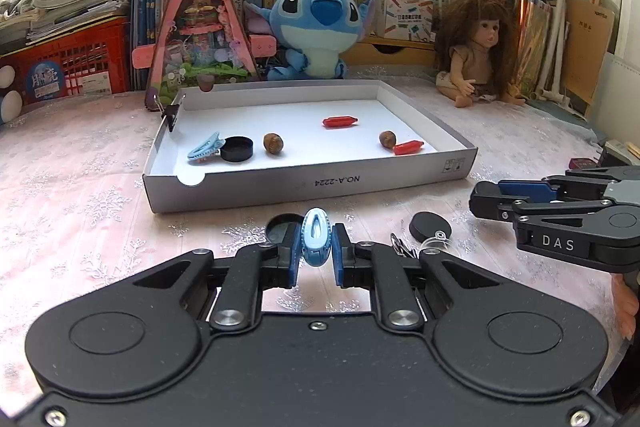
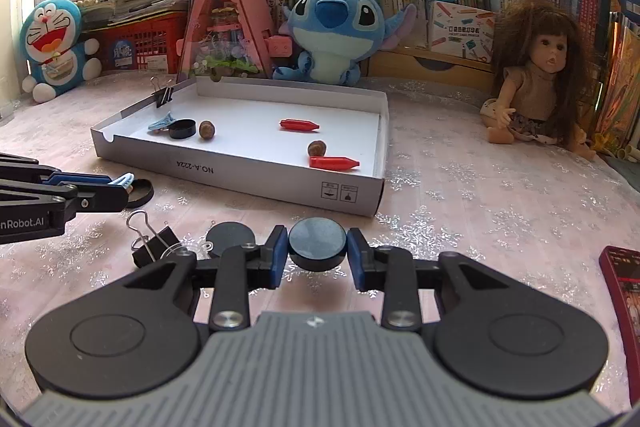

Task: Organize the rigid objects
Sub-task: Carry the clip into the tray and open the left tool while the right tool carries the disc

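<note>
Ahead of your left gripper (image 1: 316, 247), the tray's (image 1: 308, 183) near wall runs straight across your path; bare cloth (image 1: 100, 195) lies between it and your fingertips. Past your right gripper (image 2: 318, 250), the tray's near corner sits just ahead and right, with open cloth further right out to the doll (image 2: 536, 87).

Left jaws are clamped on a blue clip (image 1: 316, 241), upright between the pads. A black cap (image 1: 282, 227) lies just ahead-left of the tips.

Right jaws are clamped on a black disc (image 2: 318, 245), edge to edge. Left of those jaws: a second disc (image 2: 230, 237), then a binder clip (image 2: 154, 245).

In the tray, beyond both jaws: two red caps, two nuts, another clip and cap.
</note>
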Demonstrator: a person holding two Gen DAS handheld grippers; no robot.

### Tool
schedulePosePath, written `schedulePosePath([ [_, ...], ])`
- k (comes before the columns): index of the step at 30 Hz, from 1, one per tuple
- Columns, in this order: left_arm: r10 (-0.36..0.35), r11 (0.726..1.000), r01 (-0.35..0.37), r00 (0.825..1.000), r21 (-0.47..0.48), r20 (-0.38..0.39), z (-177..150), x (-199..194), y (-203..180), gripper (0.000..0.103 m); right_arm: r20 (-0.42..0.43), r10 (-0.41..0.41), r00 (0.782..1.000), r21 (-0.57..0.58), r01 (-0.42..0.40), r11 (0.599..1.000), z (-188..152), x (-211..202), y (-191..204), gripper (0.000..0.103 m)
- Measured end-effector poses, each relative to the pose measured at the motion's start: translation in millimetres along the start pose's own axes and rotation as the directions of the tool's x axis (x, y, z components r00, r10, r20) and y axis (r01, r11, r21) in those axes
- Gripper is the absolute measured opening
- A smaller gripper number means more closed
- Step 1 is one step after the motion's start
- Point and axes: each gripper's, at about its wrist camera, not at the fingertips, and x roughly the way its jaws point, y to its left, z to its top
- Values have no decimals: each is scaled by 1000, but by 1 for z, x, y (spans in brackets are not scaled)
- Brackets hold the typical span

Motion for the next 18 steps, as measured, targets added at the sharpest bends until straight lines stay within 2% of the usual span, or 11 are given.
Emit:
schedulePosePath([
  [18,29,999,-28,999,-24,24,12,-2,7,15,13,-36,999,30,36,999,8,0,-4,37],
])
